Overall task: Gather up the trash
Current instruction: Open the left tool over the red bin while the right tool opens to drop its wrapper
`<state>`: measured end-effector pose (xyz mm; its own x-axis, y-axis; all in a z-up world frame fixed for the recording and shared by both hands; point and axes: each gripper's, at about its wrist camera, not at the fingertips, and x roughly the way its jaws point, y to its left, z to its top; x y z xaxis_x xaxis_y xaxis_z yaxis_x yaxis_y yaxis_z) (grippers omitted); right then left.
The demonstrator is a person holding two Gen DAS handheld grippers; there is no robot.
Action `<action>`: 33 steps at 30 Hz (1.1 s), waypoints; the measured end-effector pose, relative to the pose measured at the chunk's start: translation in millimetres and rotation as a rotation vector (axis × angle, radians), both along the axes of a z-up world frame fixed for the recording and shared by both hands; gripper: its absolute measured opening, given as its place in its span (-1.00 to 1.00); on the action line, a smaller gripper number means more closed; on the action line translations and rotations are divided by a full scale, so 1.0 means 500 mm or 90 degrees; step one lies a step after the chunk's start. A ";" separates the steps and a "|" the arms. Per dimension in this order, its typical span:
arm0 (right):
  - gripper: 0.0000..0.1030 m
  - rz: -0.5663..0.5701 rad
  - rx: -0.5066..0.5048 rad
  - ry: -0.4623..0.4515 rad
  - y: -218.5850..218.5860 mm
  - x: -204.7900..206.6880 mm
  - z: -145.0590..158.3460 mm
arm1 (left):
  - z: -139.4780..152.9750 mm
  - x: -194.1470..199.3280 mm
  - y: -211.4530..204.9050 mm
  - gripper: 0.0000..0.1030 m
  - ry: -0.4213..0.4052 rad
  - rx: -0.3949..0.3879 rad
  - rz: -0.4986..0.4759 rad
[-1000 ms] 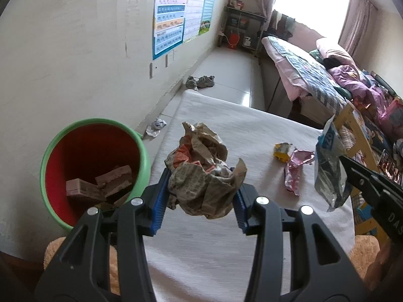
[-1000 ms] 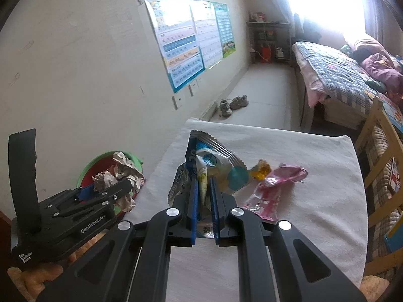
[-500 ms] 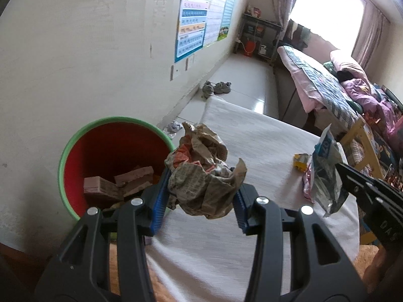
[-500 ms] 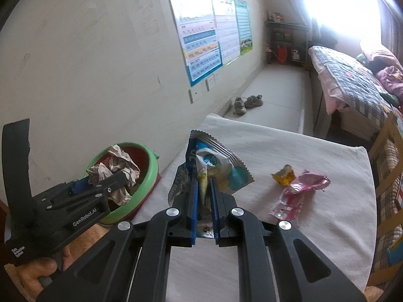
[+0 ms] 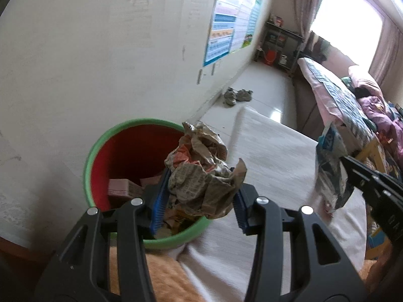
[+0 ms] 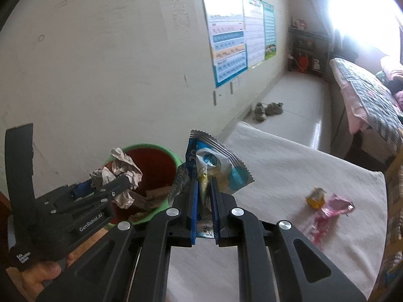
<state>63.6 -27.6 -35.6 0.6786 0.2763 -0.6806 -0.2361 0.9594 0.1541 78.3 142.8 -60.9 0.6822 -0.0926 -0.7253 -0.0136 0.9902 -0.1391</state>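
Trash for collection is shown in both grippers. A crumpled newspaper ball (image 5: pixel 204 173) is clamped between the blue pads of the left gripper (image 5: pixel 199 201), at the centre of the left wrist view, partly over the near rim of a green bin with a red interior (image 5: pixel 121 156) at lower left; brown scraps are seen inside the bin. A blue and white snack wrapper (image 6: pixel 216 166) is pinched upright between the nearly closed jaws of the right gripper (image 6: pixel 204 206), at the centre of the right wrist view. A yellow wrapper (image 6: pixel 316 196) and a pink wrapper (image 6: pixel 332 209) are seen lying just beside each other on the white tablecloth (image 6: pixel 289 171), at right. Shoes (image 6: pixel 267 108) are visible on the floor beyond.
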 end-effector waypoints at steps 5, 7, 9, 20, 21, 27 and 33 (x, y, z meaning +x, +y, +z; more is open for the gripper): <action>-0.79 0.037 0.021 -0.003 0.059 0.032 0.014 | 0.006 0.014 0.052 -0.16 -0.007 0.009 0.035; -0.79 0.052 0.034 -0.001 0.084 0.048 0.018 | 0.010 0.019 0.076 -0.16 -0.011 0.027 0.054; -0.79 0.066 0.040 0.001 0.104 0.061 0.019 | 0.013 0.024 0.101 -0.16 -0.015 0.045 0.075; -0.61 0.132 0.042 0.065 0.193 0.121 -0.044 | -0.031 0.035 0.160 0.21 0.029 0.028 0.108; -0.50 0.136 0.042 0.068 0.196 0.122 -0.049 | -0.034 0.034 0.165 0.26 0.029 0.020 0.113; -0.11 0.134 0.052 0.072 0.194 0.122 -0.062 | -0.045 0.032 0.170 0.45 0.036 0.015 0.123; -0.07 0.029 0.039 0.064 0.084 0.091 -0.072 | -0.048 0.022 0.154 0.45 0.043 0.000 0.104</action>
<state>109.0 14.6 -71.6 0.5934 0.3487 -0.7255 -0.2600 0.9360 0.2372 89.3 219.5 -85.0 0.6378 0.0153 -0.7700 -0.1840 0.9739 -0.1330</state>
